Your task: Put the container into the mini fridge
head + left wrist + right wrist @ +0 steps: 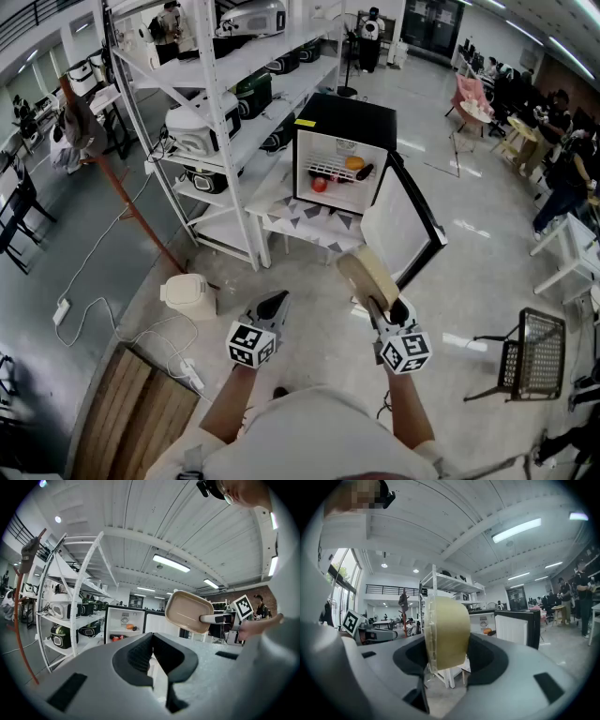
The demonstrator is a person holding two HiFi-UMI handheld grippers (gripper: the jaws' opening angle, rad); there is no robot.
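Note:
The black mini fridge (342, 122) stands on a low white table (281, 220) ahead of me, its door (405, 225) swung open to the right. An orange, a red fruit and a dark vegetable lie on its shelf. My right gripper (380, 305) is shut on a beige lidded container (366, 277), held on edge short of the fridge. In the right gripper view the container (446, 630) fills the gap between the pads, with the fridge (483, 620) beyond. My left gripper (274, 302) hangs beside it, shut and empty, and in its own view sees the container (187, 612) at the right.
A white shelving rack (225, 103) loaded with rice cookers stands left of the fridge. A white cooker (187, 292) and loose cables lie on the floor at the left, near a wooden board (141, 412). A black wire chair (530, 356) sits at the right.

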